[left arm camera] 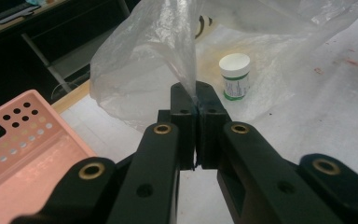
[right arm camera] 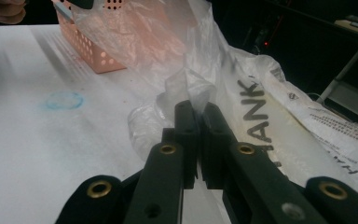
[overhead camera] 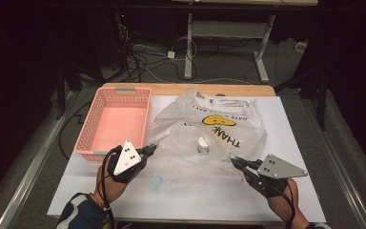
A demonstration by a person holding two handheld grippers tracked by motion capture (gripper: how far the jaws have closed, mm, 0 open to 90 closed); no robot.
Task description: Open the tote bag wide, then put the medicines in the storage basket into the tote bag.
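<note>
So, going left to right in the high view: pink basket [overhead camera: 116, 119] sits upper left on the white surface [overhead camera: 195, 191]. Just below it the left gripper [overhead camera: 151, 149] has its fingers [left arm camera: 184, 112] pinched on the clear plastic bag [overhead camera: 209, 129] mid-frame, small white bottle [overhead camera: 203, 144] inside. Lower right, the right gripper [overhead camera: 235, 161] clamps the bag's other edge.

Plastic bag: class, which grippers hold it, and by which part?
Both. The left gripper and right gripper each pinch the near open edge of the plastic bag.
</note>
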